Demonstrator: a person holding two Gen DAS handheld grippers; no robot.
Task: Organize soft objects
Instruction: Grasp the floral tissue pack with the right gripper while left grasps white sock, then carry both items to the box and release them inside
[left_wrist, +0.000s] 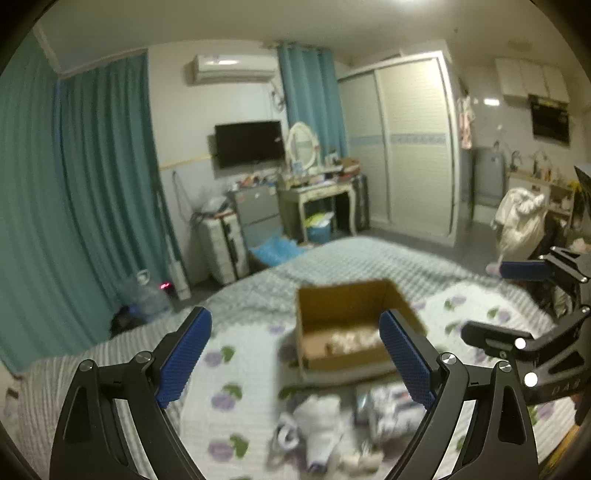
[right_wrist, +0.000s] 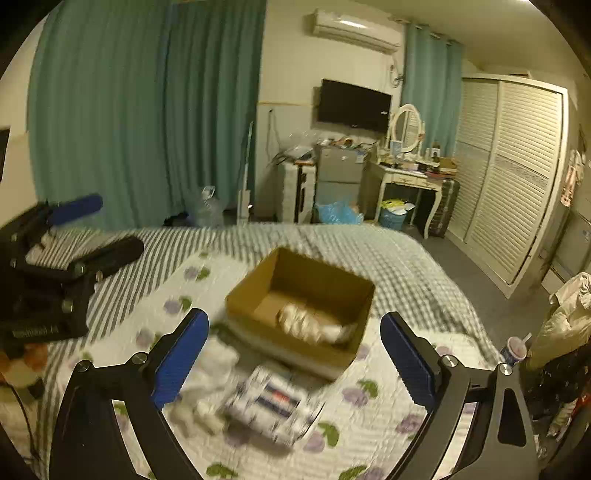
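An open cardboard box (left_wrist: 343, 306) (right_wrist: 306, 277) stands on the bed with a pale soft bundle (left_wrist: 354, 338) (right_wrist: 314, 325) lying inside. In front of it, on the flowered quilt (left_wrist: 240, 369) (right_wrist: 369, 406), lie a white soft item (left_wrist: 317, 417) (right_wrist: 214, 369) and a white-and-blue pack (left_wrist: 391, 406) (right_wrist: 273, 402). My left gripper (left_wrist: 294, 316) (right_wrist: 118, 223) hangs above the quilt, jaws wide open, holding nothing. Beside it my right gripper (right_wrist: 294, 319) (left_wrist: 487, 299) is also open and empty, aimed at the box from above. The near items are blurred.
The bed's striped cover (right_wrist: 332, 240) ends at a grey floor. Teal curtains (left_wrist: 92, 184), a cluttered dressing table (left_wrist: 321, 184), a wall television (right_wrist: 352, 105) and a louvred wardrobe (right_wrist: 517, 166) ring the room. A drink cup (right_wrist: 515, 349) and piled clothes (right_wrist: 565, 317) sit at the right.
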